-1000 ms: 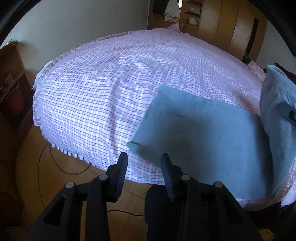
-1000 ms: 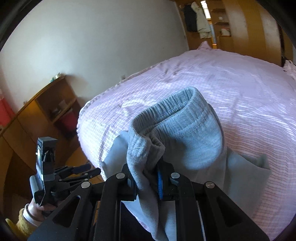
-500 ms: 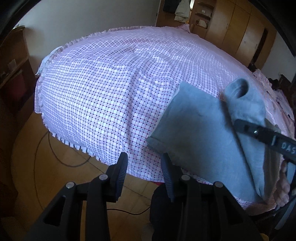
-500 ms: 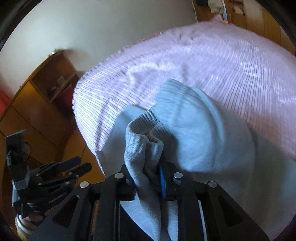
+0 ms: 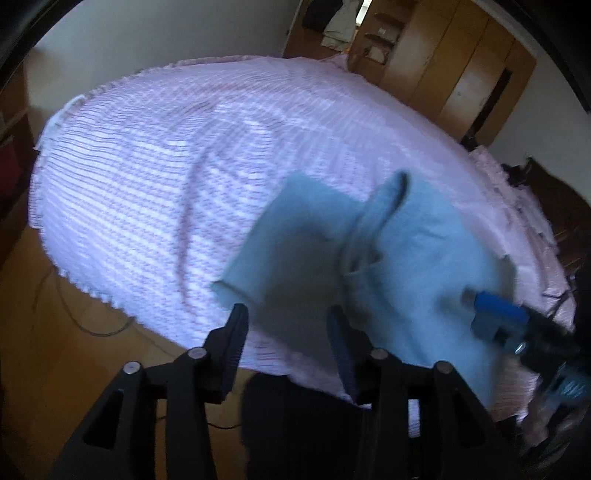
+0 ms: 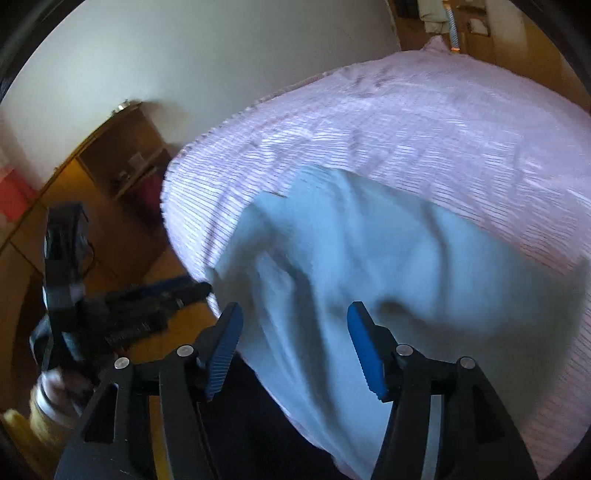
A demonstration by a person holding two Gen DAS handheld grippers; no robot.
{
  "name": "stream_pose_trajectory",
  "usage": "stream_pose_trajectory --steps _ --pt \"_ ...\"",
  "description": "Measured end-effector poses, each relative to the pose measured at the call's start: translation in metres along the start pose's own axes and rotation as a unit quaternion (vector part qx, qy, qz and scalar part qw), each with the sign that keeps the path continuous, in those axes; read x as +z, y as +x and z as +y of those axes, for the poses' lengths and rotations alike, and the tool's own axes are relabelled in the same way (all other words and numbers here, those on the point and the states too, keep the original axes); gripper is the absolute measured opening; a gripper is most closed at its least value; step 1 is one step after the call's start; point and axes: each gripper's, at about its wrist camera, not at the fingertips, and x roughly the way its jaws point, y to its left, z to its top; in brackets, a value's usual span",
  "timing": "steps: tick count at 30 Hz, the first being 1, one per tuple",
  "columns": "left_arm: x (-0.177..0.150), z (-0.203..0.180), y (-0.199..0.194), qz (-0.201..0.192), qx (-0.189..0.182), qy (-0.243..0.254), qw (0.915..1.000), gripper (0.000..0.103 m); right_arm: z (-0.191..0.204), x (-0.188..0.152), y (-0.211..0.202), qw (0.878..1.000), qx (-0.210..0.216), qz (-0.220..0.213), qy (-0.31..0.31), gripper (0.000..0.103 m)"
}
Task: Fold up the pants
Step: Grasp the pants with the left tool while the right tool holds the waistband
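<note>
Grey-blue pants lie folded over on the pink checked bed, near its front edge. In the right wrist view the pants spread out under my right gripper. Its jaws are opening and the blue pads stand clear of the cloth, which lies below and between them. My left gripper hovers at the bed's edge by the pants' near left corner. Its jaws are also opening, with nothing pressed between them. The right gripper shows at the pants' right side, and the left gripper shows over the floor.
A wooden shelf unit stands by the wall left of the bed. Wooden wardrobe doors and hanging clothes are beyond the bed's far end. A cable lies on the wooden floor beside the bed.
My right gripper has sunk toward the bed and let go of the bunched waistband, which now lies flat on the folded pants. The left jaws have widened a little.
</note>
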Motion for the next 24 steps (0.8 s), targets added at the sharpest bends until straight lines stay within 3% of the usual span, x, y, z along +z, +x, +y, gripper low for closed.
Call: stream_pose_trajectory --steps 4,9,18,24 --pt "0.005 -0.017 0.009 0.007 -0.049 -0.011 0.9987 0.054 -0.023 -0.026 -0.015 0.998 -0.056 -0.001 0.022 0.053" --pt "0.014 -0.041 0.034 0.016 -0.060 0.010 0.9980 0.059 -0.048 -0.059 -0.024 0.996 -0.070 0.015 0.054 0.053" --pt "0.010 -0.054 0.064 0.006 -0.017 -0.003 0.9998 0.059 -0.067 -0.084 -0.024 0.994 -0.065 0.014 0.085 0.053" --pt "0.014 -0.047 0.060 0.002 -0.057 -0.051 0.9971 0.059 -0.069 -0.091 -0.027 0.995 -0.051 0.010 0.089 0.053"
